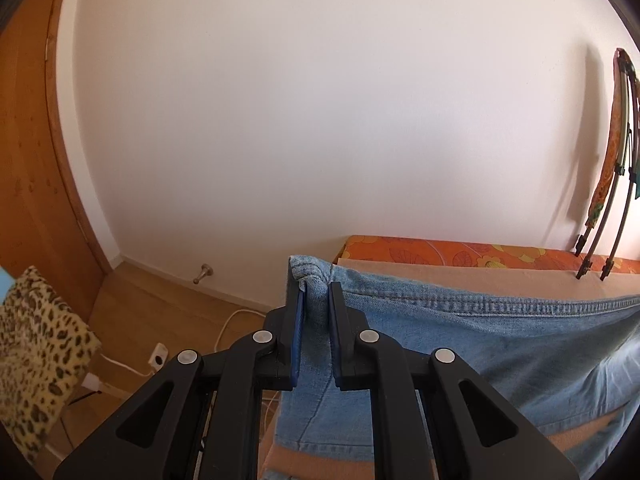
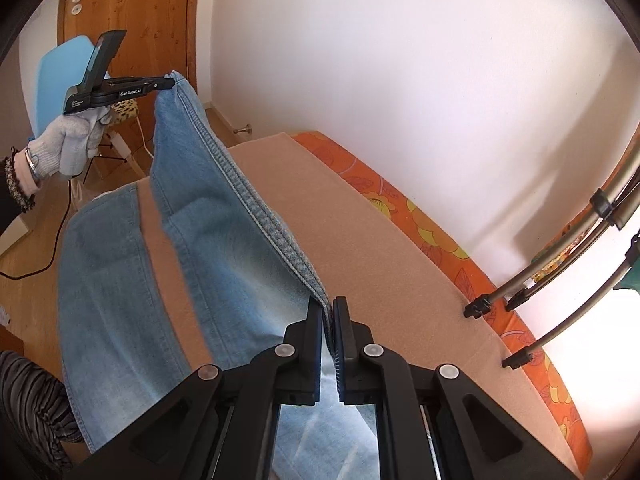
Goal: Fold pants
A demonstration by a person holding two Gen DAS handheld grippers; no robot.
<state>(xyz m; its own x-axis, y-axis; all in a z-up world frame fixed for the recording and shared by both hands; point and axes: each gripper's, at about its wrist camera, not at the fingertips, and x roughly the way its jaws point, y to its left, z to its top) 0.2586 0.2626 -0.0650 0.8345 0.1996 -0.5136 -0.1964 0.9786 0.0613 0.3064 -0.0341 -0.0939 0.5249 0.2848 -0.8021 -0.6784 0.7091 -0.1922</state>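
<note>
The left gripper [image 1: 316, 292] has its two black fingers with blue pads clamped on a bunched corner of the light blue denim pants [image 1: 460, 344], the fabric puckering above the fingertips. The right gripper [image 2: 328, 312] pinches the same stitched edge of the pants further along, its fingers closed tight on the folded denim. Between the two grips the seamed edge runs lifted and fairly taut, and the rest of the pants hangs down from it onto the beige blanket [image 2: 360, 220] covering the bed, with a lower layer of denim lying flat on the near left. In the right wrist view a grey-gloved hand [image 2: 68, 148] holds the left gripper at far left. An orange floral mattress [image 2: 440, 236] shows along the blanket's far edge against the white wall [image 1: 320, 120]. A leopard-print cushion [image 1: 36, 356] sits at left, beside a wooden door [image 2: 140, 20].
</note>
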